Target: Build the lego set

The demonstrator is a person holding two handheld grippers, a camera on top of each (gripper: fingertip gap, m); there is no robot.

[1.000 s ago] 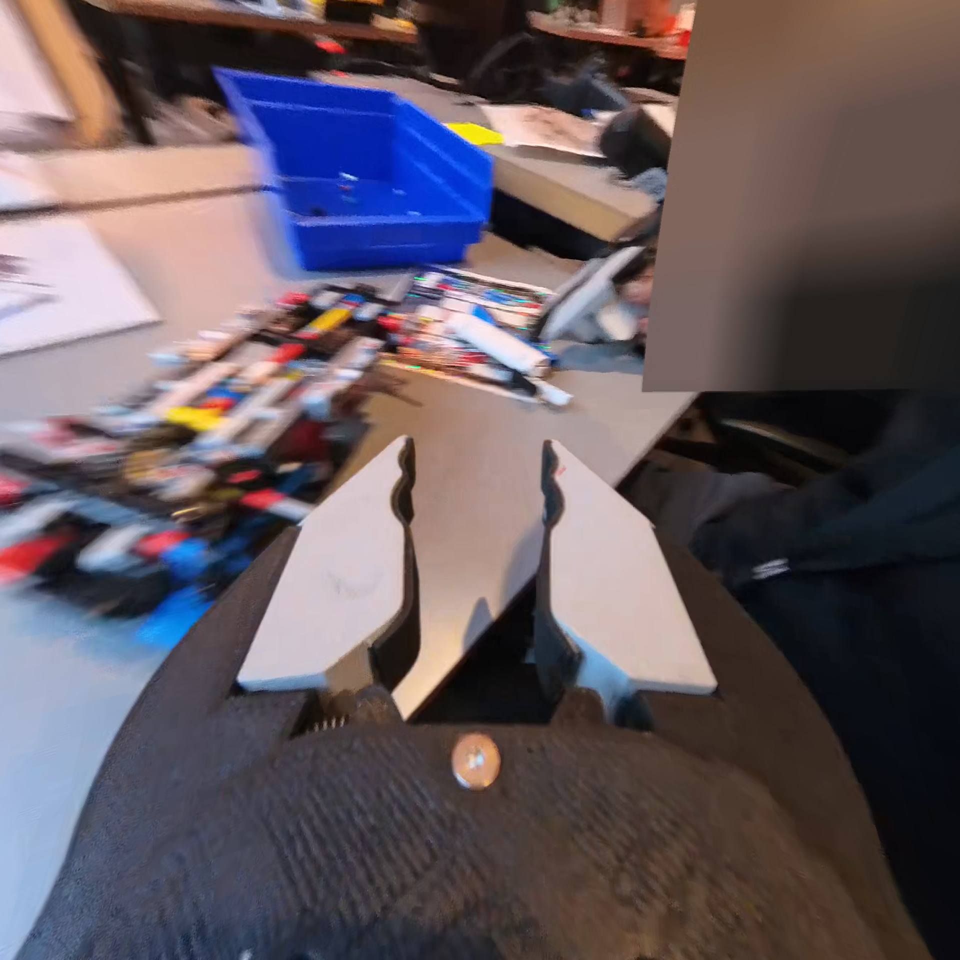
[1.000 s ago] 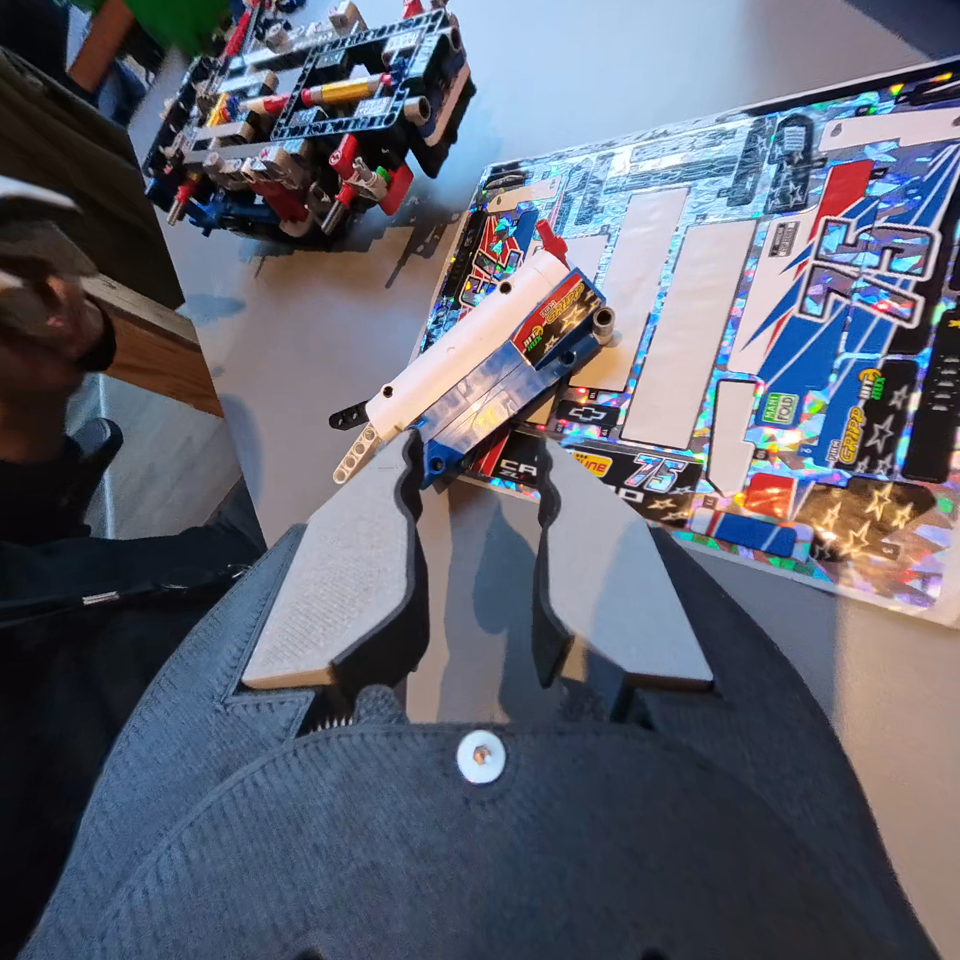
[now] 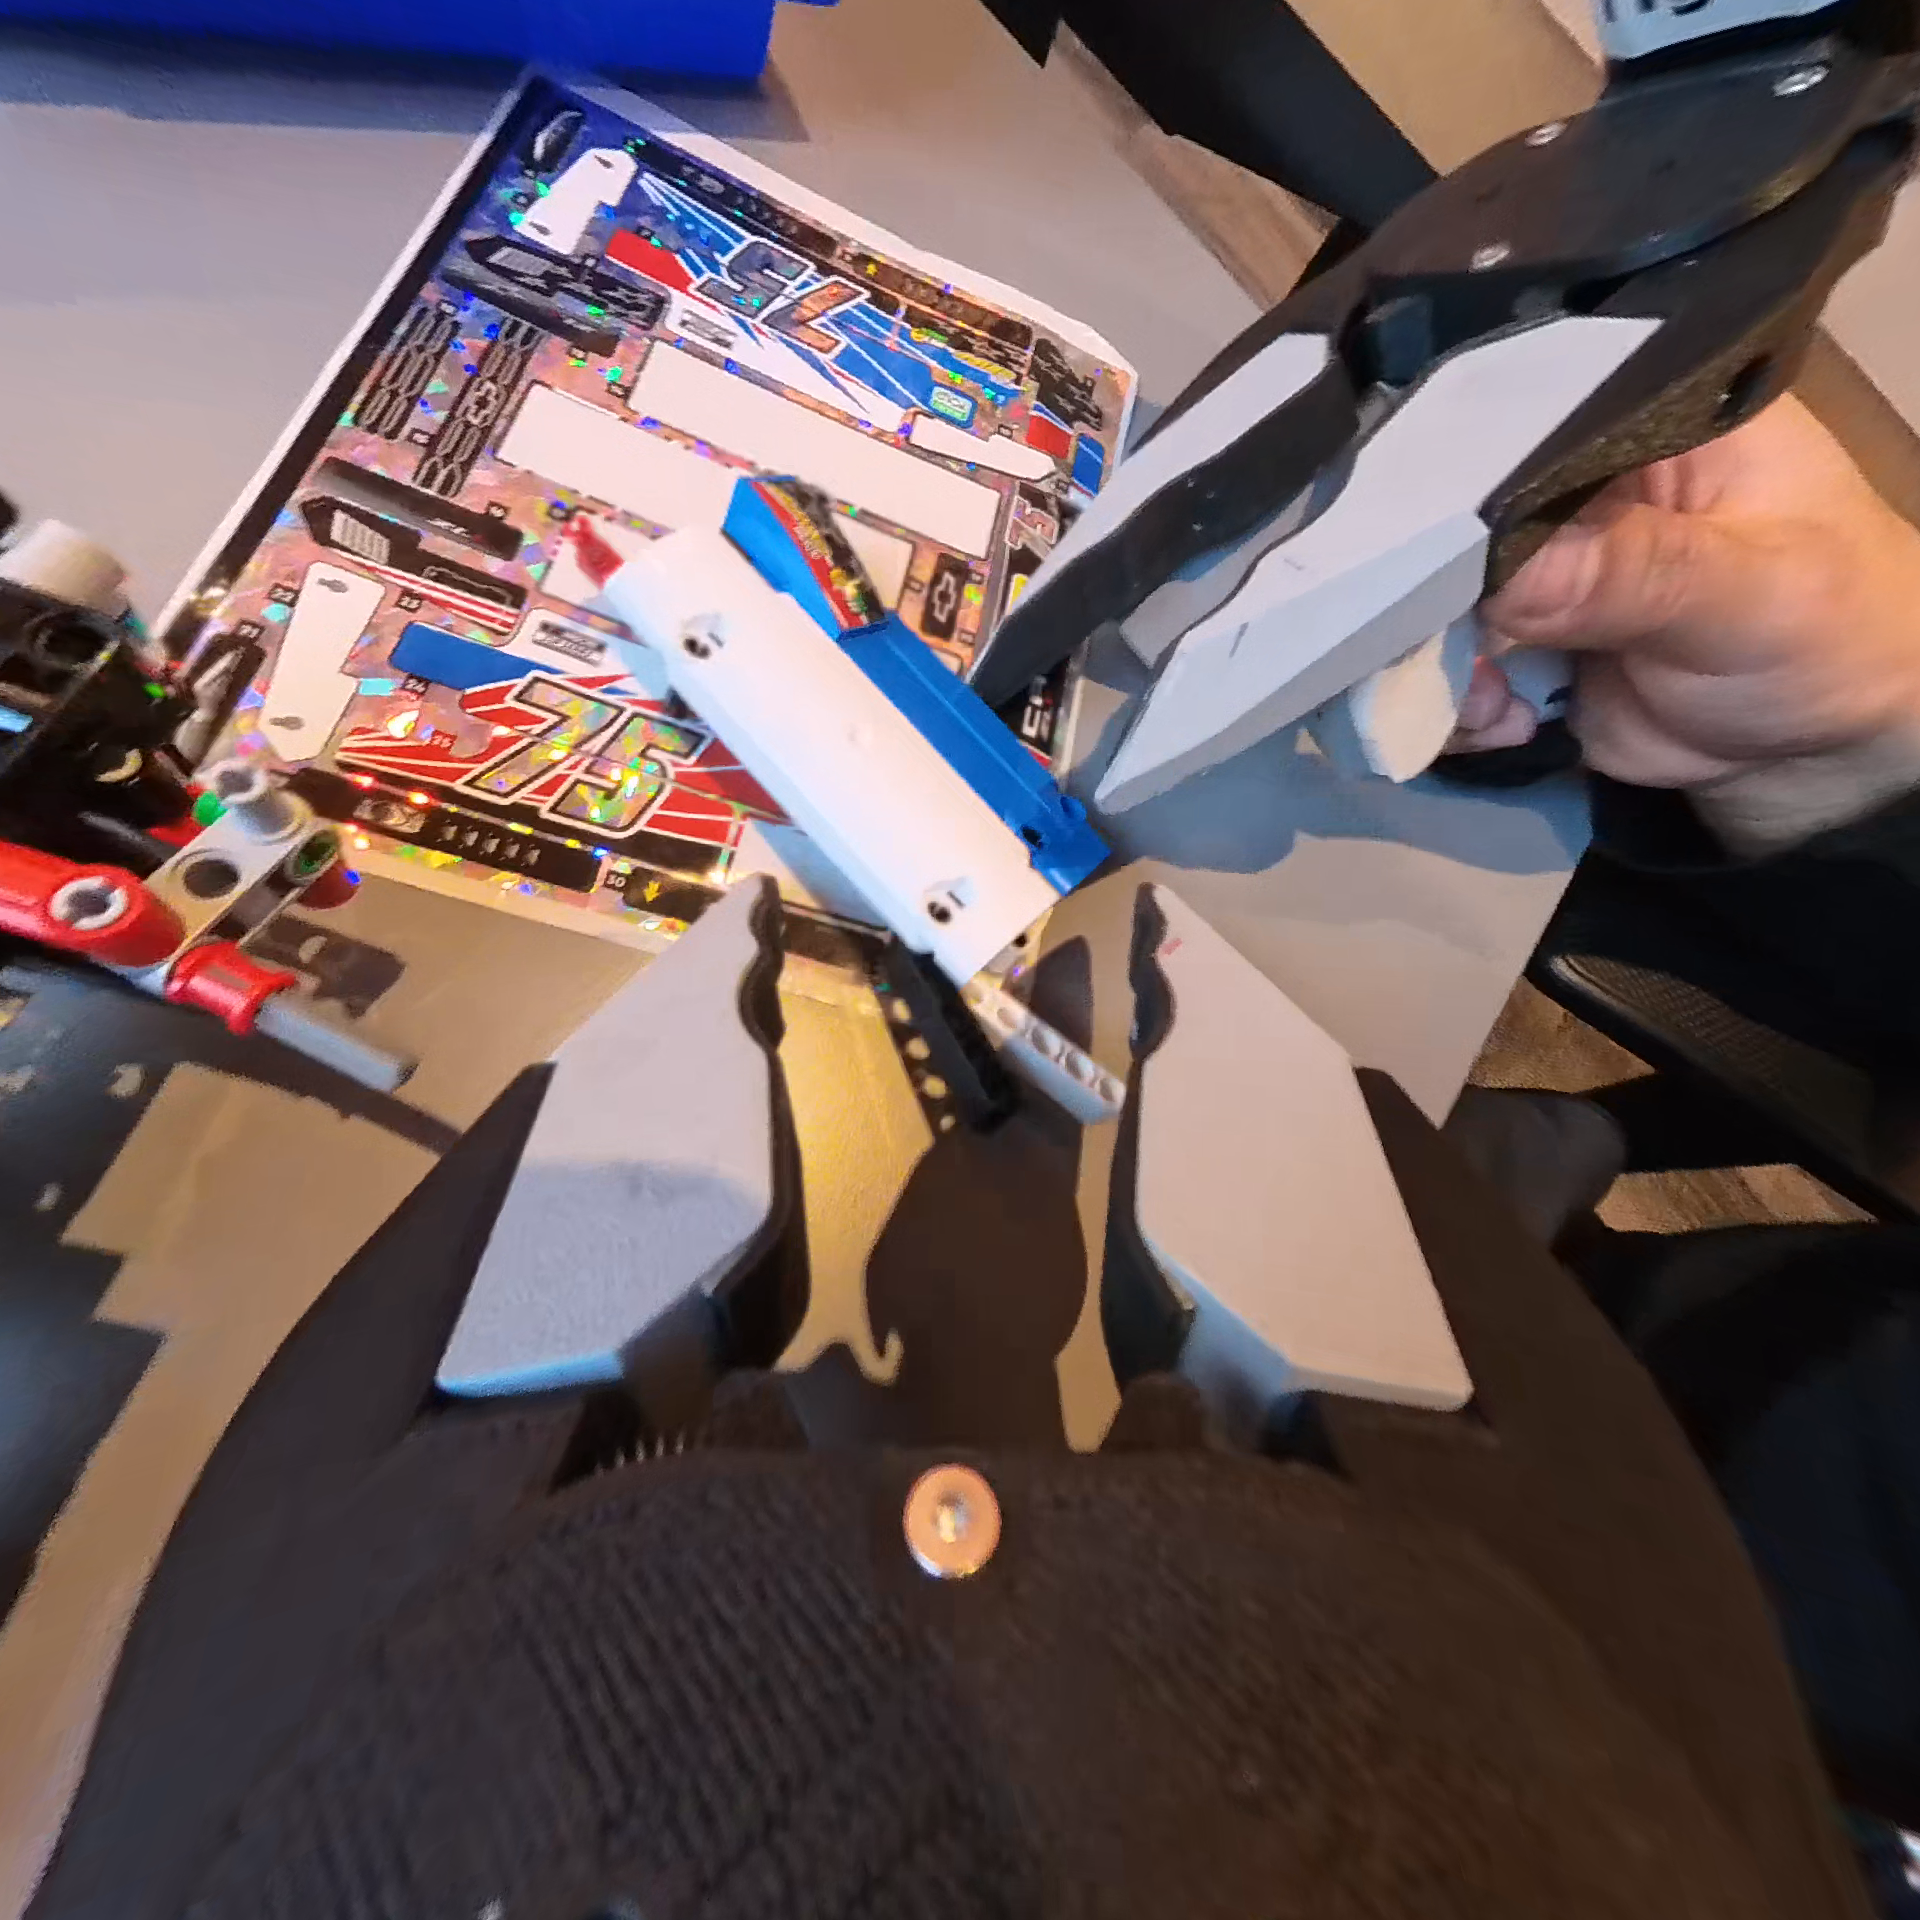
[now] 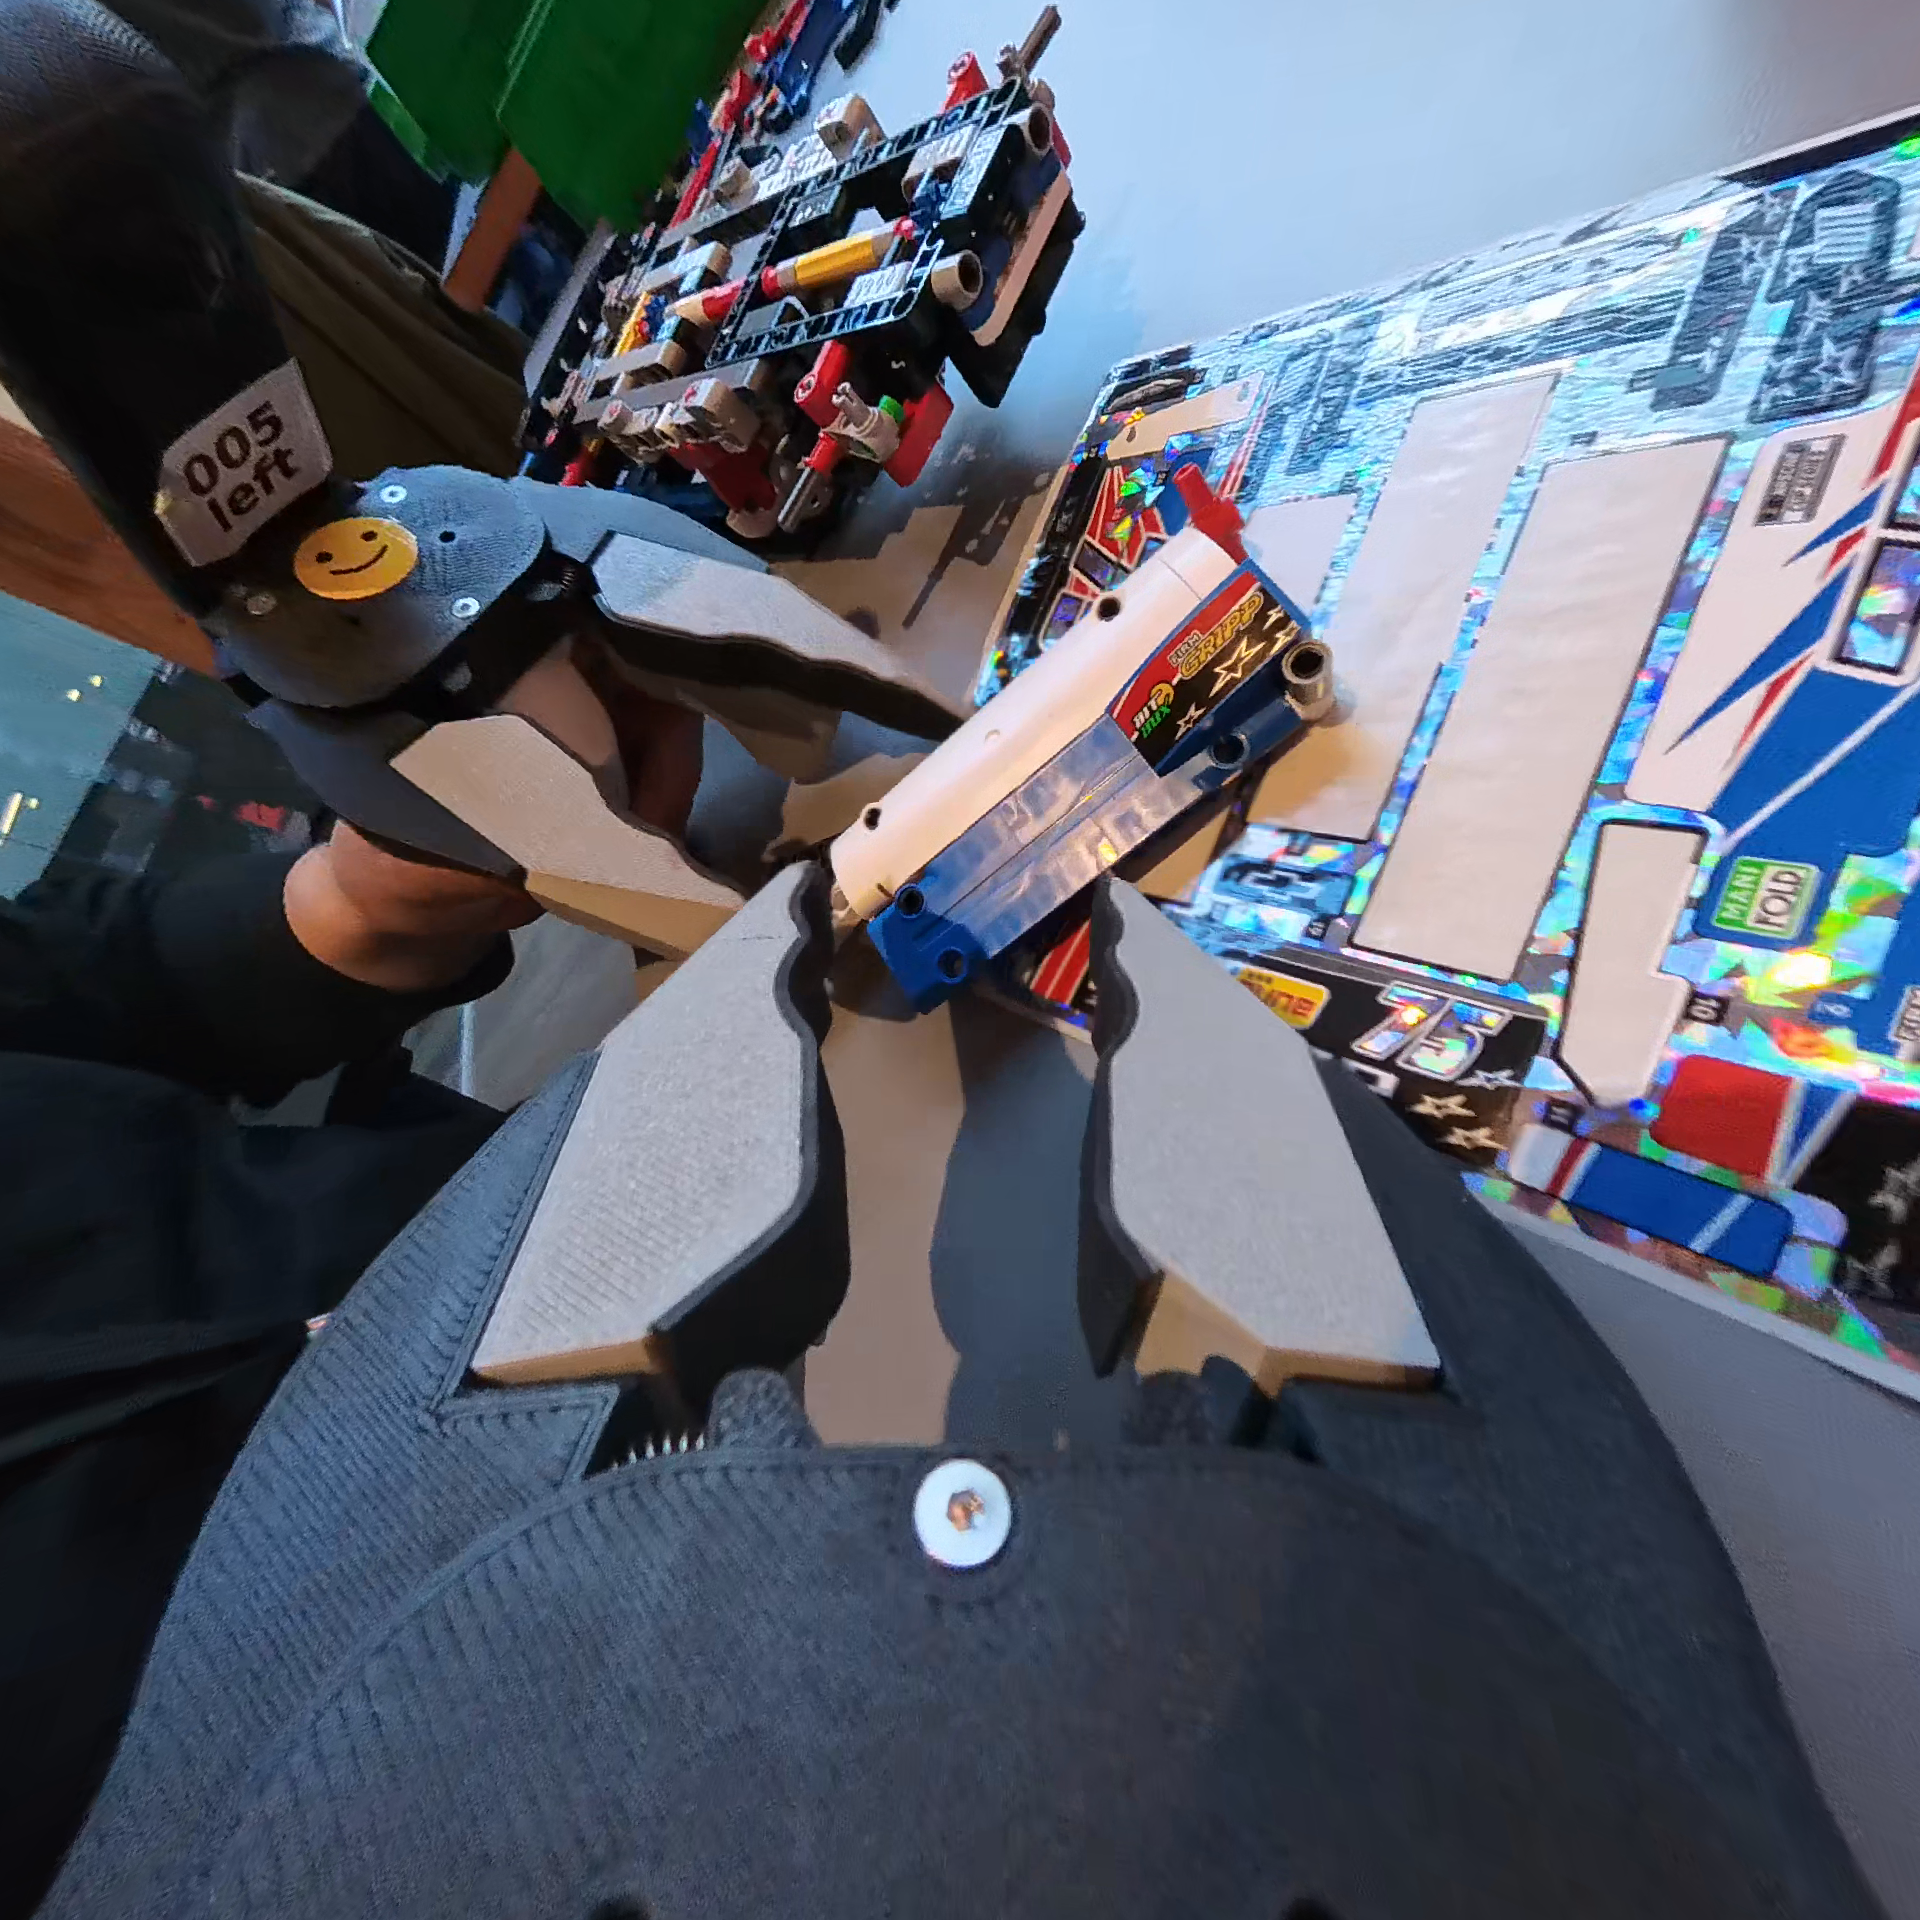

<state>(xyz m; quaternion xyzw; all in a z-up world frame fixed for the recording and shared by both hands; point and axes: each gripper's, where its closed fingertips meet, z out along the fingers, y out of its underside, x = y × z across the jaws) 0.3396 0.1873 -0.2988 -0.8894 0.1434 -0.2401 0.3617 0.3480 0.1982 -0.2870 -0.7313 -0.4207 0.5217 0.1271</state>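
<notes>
A white-and-blue lego panel assembly (image 3: 852, 748) lies partly on the holographic sticker sheet (image 3: 727, 416), partly on the grey table. My left gripper (image 3: 951, 935) is open, with the assembly's grey and black beam end between its fingertips. My right gripper (image 4: 956, 904) is open, its tips on either side of the assembly's blue end (image 4: 1039, 769). Each gripper shows in the other's view: the right (image 3: 1055, 743) at the blue side, the left (image 4: 831, 810) at the white end. The sticker sheet also shows in the right wrist view (image 4: 1558, 623).
The lego chassis frame (image 4: 831, 312) with red, grey and yellow parts stands beyond the assembly; its edge shows in the left wrist view (image 3: 94, 727). A blue bin (image 3: 416, 31) is behind the sheet. Green objects (image 4: 571, 83) are far off. The table edge and a chair are on the right. The tips of both grippers are at nearly the same place.
My left gripper has swung from facing the blue bin down to the panel assembly's end. My right gripper has moved closer to the blue end. Both stay open.
</notes>
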